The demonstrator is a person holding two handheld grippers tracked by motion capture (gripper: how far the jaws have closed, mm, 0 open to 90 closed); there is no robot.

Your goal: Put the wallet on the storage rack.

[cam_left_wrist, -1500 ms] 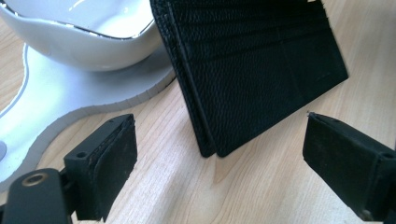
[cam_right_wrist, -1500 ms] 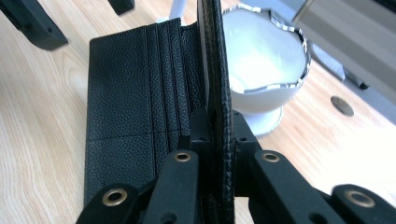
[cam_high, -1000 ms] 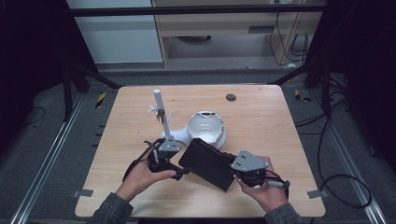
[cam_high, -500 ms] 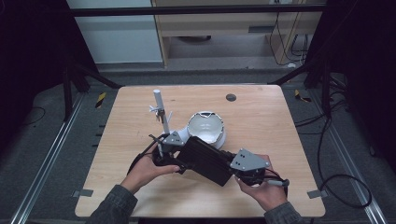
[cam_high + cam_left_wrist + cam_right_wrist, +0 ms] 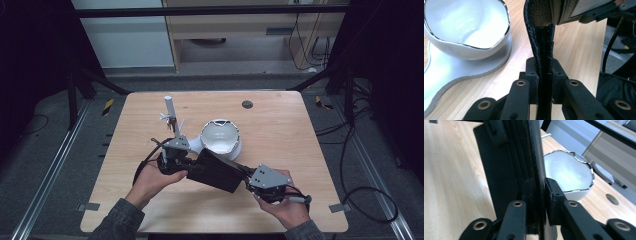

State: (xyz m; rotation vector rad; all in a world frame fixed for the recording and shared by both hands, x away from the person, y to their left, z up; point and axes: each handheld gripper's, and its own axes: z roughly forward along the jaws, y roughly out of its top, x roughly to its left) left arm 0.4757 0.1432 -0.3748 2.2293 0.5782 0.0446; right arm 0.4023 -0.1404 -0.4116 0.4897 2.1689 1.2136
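Observation:
A black leather case (image 5: 217, 171) is held between both grippers just above the table, in front of the white bowl (image 5: 220, 137). My left gripper (image 5: 176, 161) is shut on the case's left edge; in the left gripper view the textured black case (image 5: 543, 47) runs between the jaws. My right gripper (image 5: 253, 183) is shut on the case's right edge; the right gripper view has the case (image 5: 517, 157) standing upright between its jaws, with the bowl (image 5: 567, 175) behind.
The bowl sits on a flat white base (image 5: 461, 75). A thin white stand (image 5: 170, 117) rises behind the left gripper. A dark round hole (image 5: 247, 104) marks the far table. Cables trail from both grippers.
The left gripper has closed in on the case's left edge and taken hold of it. The case and the right gripper have barely moved.

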